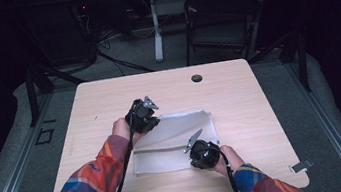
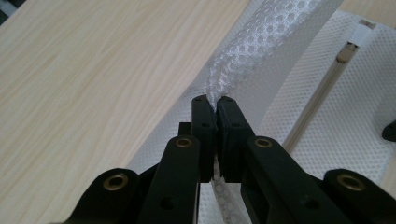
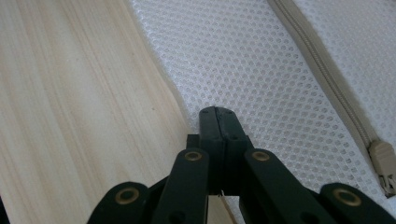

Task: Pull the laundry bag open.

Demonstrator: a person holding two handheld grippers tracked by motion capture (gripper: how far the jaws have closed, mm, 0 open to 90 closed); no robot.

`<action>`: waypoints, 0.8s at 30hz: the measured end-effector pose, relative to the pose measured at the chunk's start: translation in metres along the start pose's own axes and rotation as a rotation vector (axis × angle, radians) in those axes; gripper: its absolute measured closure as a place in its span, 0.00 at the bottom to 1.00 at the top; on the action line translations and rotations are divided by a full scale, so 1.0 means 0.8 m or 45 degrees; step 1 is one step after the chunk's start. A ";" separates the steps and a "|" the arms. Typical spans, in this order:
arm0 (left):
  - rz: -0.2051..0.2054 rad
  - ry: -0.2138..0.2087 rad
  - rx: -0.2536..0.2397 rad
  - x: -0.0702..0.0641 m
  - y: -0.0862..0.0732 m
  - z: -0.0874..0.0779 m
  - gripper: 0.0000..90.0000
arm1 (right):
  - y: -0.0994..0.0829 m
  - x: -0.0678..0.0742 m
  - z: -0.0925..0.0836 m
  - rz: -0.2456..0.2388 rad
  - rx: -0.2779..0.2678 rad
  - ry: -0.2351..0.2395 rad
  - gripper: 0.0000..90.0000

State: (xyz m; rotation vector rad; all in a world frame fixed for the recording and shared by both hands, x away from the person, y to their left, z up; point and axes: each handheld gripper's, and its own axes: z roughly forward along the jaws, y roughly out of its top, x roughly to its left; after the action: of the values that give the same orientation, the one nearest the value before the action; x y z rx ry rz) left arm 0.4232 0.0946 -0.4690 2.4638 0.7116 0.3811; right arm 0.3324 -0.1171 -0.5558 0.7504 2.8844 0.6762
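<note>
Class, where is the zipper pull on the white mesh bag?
In the right gripper view the zipper pull lies at the lower right, on the mesh bag.

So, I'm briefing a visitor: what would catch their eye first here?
The white mesh bag lying mid-table, with its beige zipper. The left gripper is shut on a raised fold of its mesh; the right gripper is shut at the bag's near edge.

Both tongs, left [image 1: 148, 121] and right [image 1: 197, 148], grip a white mesh bag [image 1: 175, 143] on the wooden table [image 1: 239, 96].
</note>
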 end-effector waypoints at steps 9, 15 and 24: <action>-0.008 0.042 -0.012 0.013 0.015 -0.006 0.97 | 0.000 0.002 -0.001 -0.037 0.017 0.004 1.00; -0.007 0.071 -0.004 0.021 0.023 -0.008 0.97 | -0.002 0.003 0.001 -0.008 -0.017 0.032 1.00; -0.003 0.128 0.003 0.031 0.038 -0.011 0.97 | -0.001 0.004 0.000 -0.027 0.000 0.046 1.00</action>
State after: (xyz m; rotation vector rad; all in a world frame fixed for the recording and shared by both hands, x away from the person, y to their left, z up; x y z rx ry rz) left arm 0.4526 0.0904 -0.4413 2.4596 0.7564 0.5068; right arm 0.3295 -0.1166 -0.5560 0.7139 2.9204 0.6948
